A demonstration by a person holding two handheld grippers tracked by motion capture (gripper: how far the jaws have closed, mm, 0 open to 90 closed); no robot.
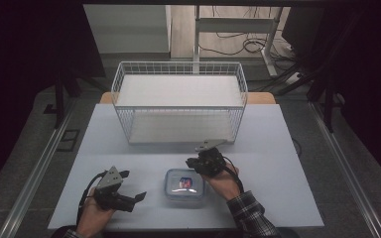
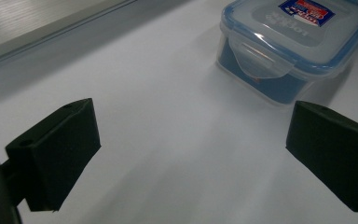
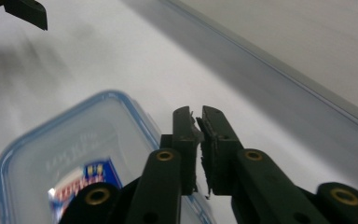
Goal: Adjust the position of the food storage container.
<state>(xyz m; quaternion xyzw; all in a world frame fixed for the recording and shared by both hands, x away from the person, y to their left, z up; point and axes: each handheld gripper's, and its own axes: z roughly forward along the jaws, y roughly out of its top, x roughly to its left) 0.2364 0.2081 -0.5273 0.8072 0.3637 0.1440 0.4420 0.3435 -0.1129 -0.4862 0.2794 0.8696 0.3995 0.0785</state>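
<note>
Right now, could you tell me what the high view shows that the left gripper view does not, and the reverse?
The high view alone takes in the white wire basket at the far side of the table and the right tongs, nearly shut beside the container. The left gripper view alone gives the closed latch flap on the container's near side. Both share the lidded plastic container and the open left tongs.
</note>
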